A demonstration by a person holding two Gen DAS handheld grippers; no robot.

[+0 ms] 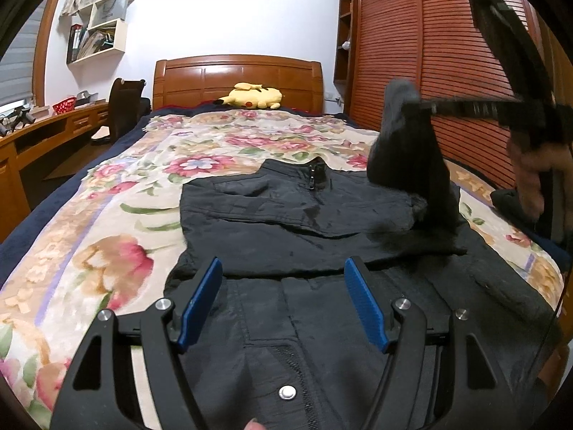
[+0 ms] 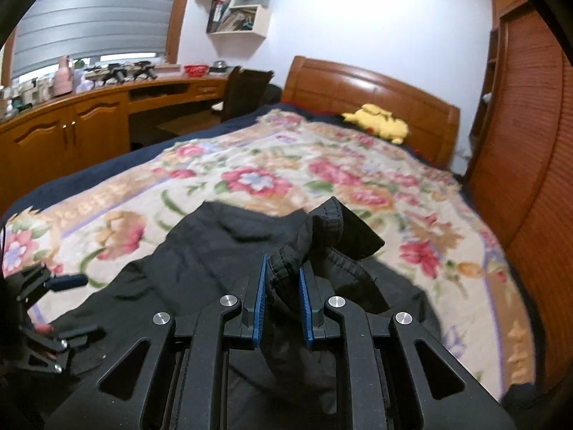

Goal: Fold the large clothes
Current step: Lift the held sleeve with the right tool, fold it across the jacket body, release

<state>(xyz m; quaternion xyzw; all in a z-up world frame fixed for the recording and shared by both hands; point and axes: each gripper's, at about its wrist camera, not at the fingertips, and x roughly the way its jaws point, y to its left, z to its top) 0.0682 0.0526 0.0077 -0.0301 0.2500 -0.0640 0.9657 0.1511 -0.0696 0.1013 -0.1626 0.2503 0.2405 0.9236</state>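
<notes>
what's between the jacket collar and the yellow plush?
Only bare floral blanket. Left wrist view shows it best: nothing lies on it between the jacket collar and the plush at the headboard.

Black jacket [image 1: 286,222] on floral bedspread [image 1: 107,215], left tongs [image 1: 283,268] open above it

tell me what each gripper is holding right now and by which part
The right gripper is shut on the black jacket, pinching the stitched cuff end of its sleeve and lifting it. The left gripper is open above the jacket, holding nothing.
</notes>
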